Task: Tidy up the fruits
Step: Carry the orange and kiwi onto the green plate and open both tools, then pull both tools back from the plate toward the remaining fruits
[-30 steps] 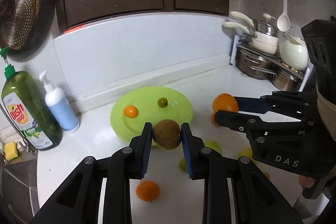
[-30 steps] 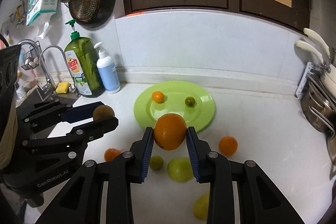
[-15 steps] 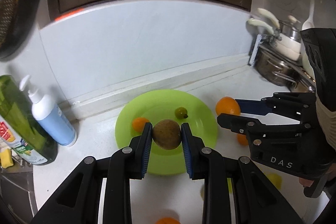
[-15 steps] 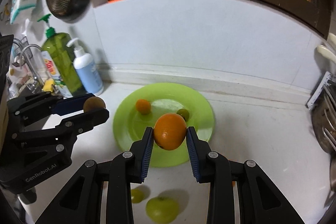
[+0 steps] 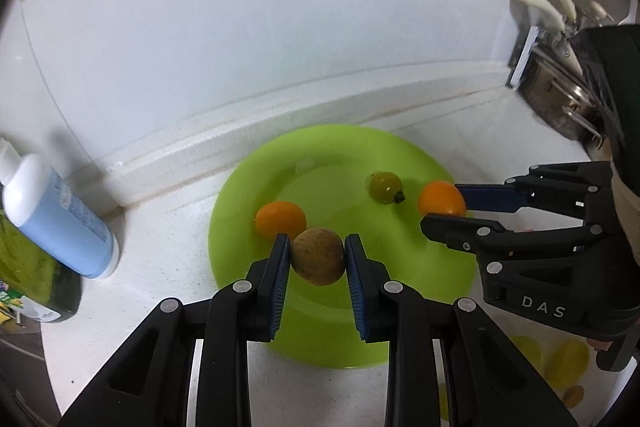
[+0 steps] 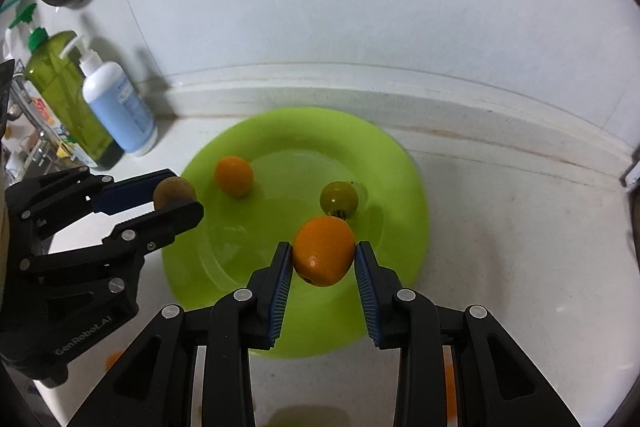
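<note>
Both grippers (image 5: pixel 317 261) (image 6: pixel 323 261) angled over plate (image 5: pixel 400 155)

- Green plate (image 6: pixel 408 187): round, flat on the white bench, close to the back edge.
- Brown kiwi (image 5: pixel 317 255): oval and speckled, clamped in the left tool (image 5: pixel 317 259), held above the plate's left-front part.
- Large orange (image 6: pixel 324 251): clamped in the right tool (image 6: pixel 323 261), above the plate's front middle.
- Small orange (image 6: pixel 233 175): resting on the plate, left side.
- Small round green fruit (image 6: pixel 338 197): on the plate, right of centre, apart from the small orange.
</note>
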### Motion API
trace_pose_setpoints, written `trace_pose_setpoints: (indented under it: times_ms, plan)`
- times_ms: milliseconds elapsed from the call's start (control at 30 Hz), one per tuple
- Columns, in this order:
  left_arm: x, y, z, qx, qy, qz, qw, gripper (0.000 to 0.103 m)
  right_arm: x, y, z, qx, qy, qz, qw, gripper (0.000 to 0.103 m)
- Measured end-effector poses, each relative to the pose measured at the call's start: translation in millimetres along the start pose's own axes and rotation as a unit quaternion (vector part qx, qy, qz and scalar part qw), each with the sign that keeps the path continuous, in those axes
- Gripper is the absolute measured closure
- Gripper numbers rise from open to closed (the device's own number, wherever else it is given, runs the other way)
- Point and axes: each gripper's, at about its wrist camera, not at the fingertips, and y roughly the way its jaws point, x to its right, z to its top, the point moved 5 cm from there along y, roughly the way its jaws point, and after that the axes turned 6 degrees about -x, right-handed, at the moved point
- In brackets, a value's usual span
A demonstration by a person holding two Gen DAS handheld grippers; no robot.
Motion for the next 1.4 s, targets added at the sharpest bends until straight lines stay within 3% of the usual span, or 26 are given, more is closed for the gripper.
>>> trace_pose_setpoints:
  times_ms: [400, 800, 967, 1133, 1400]
  plan:
    - [-1.8, 29.2, -5.2, -0.037, -0.002, -0.005, 0.9993, 0.075, -1.1, 31.4, 6.0, -0.034, 0.002, -0.002, 0.999, 0.07]
    - [-5.5, 36.1, -2.1, -0.048, -0.016, -0.015, 0.9986, 0.073, -4.3, 40.3, 9.0, -0.041, 0.002, -0.008, 0.999, 0.069]
    - [-9.1, 21.2, -1.6, -0.032, -0.021, -0.009, 0.9992, 0.068, -3.5, 33.6, 9.4, -0.031, 0.008, -0.02, 0.999, 0.061]
    - [-6.8, -7.3, -3.3, -0.003, -0.021, -0.006, 0.9998, 0.062, -8.6, 16.4, 5.3, -0.012, 0.011, -0.02, 1.0, 0.061]
    - [-6.6, -71.0, -16.9, 0.054, -0.023, 0.01, 0.9983, 0.052, -33.8, -39.2, -8.1, 0.048, 0.002, -0.021, 0.999, 0.057]
